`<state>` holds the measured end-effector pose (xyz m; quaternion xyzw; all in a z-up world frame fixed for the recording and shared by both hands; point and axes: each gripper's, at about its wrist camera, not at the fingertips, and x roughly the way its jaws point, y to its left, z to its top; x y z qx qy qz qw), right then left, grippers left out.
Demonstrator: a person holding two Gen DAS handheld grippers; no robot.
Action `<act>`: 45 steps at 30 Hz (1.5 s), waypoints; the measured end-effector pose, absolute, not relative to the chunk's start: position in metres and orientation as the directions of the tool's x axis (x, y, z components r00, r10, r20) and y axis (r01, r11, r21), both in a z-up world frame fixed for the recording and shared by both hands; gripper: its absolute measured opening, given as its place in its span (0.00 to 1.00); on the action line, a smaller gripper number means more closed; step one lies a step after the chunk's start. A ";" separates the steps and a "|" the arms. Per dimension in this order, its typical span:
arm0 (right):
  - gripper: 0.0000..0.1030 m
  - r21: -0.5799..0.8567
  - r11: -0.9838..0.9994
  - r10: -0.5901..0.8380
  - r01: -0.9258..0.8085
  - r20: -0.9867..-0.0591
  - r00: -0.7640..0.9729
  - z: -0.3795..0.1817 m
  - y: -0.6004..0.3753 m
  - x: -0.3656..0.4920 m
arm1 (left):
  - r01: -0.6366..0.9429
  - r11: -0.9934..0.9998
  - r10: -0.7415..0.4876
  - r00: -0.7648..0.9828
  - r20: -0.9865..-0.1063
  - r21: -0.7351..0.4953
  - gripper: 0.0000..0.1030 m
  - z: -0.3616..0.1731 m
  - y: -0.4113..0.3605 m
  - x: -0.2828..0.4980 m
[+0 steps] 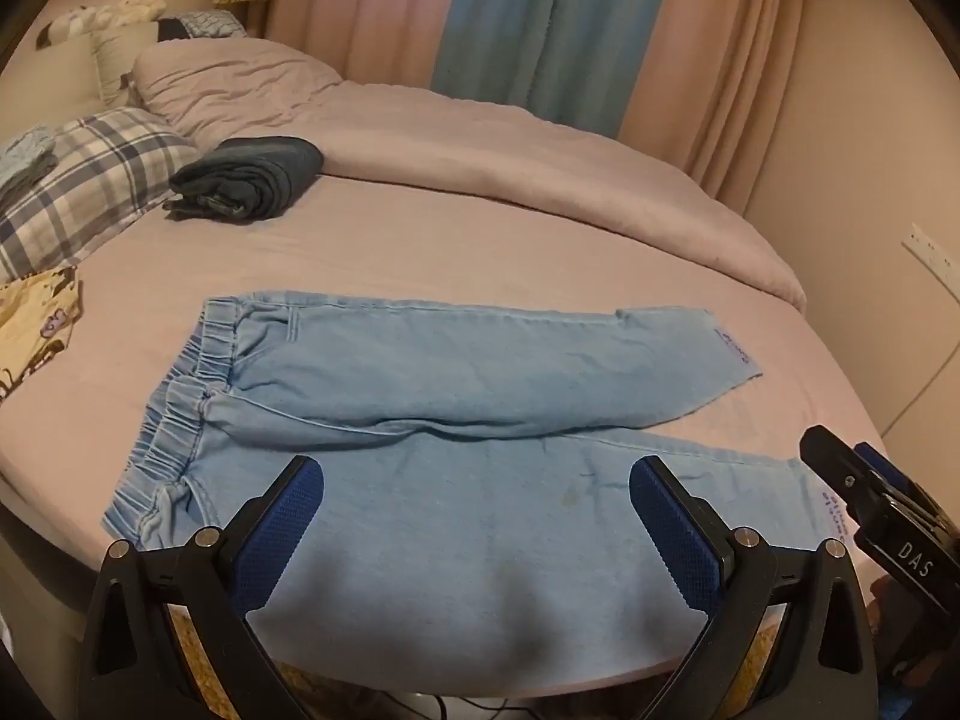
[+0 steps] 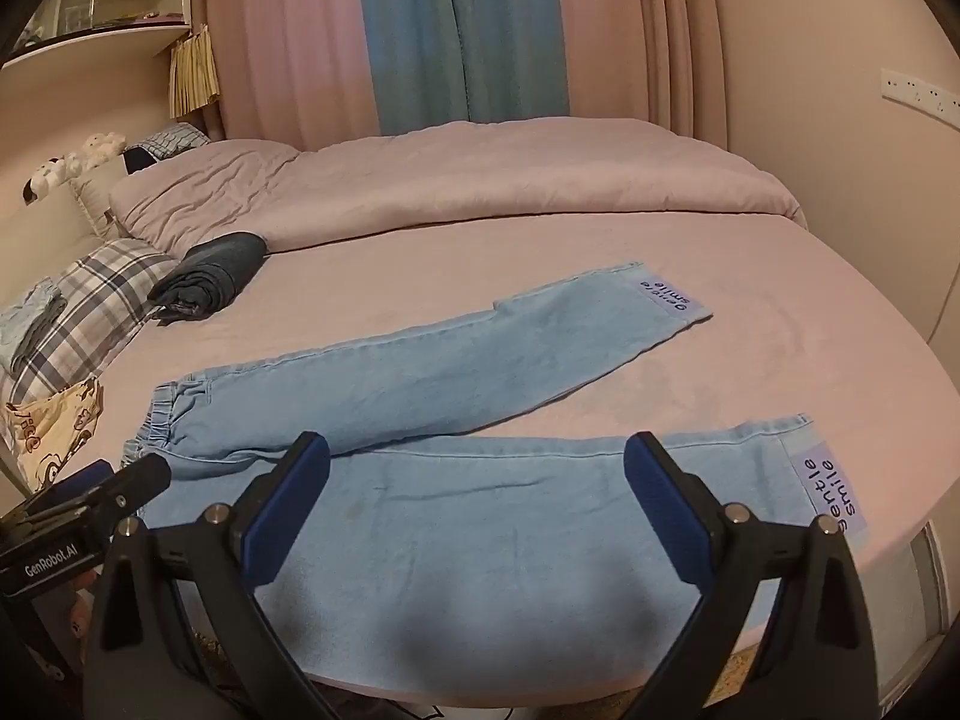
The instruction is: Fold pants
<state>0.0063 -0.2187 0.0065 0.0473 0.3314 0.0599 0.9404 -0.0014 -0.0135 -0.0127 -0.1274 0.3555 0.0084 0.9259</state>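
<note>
Light blue denim pants (image 1: 456, 372) lie flat on the pink bed, elastic waistband to the left, the two legs spread apart toward the right, each with a "gentle smile" label at the hem. My left gripper (image 1: 477, 480) hovers open above the near leg, close to the waistband end, with nothing between its blue pads. In the right wrist view the same pants (image 2: 480, 372) stretch across the bed, and my right gripper (image 2: 477, 468) hangs open over the near leg toward its hem. Each gripper shows at the edge of the other's view: the right gripper (image 1: 840, 474) and the left gripper (image 2: 135, 477).
A dark folded garment (image 1: 252, 177) rests further back on the bed. A plaid pillow (image 1: 78, 180), a patterned cloth (image 1: 36, 324) and a bunched pink duvet (image 1: 480, 168) lie at left and back. Curtains (image 1: 528, 18) hang behind. The bed's near edge (image 1: 420, 681) runs below the grippers.
</note>
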 end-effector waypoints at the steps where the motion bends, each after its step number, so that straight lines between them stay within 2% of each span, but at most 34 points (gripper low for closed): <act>1: 0.96 0.129 0.988 0.144 -0.080 -0.619 0.772 0.006 -0.219 0.007 | -0.103 0.967 -0.078 0.747 -0.660 -0.231 0.99 -0.013 -0.015 -0.001; 45: 0.96 0.144 0.985 0.164 -0.093 -0.637 0.753 0.001 -0.221 0.008 | -0.080 0.979 -0.068 0.738 -0.672 -0.186 0.99 -0.011 -0.034 -0.003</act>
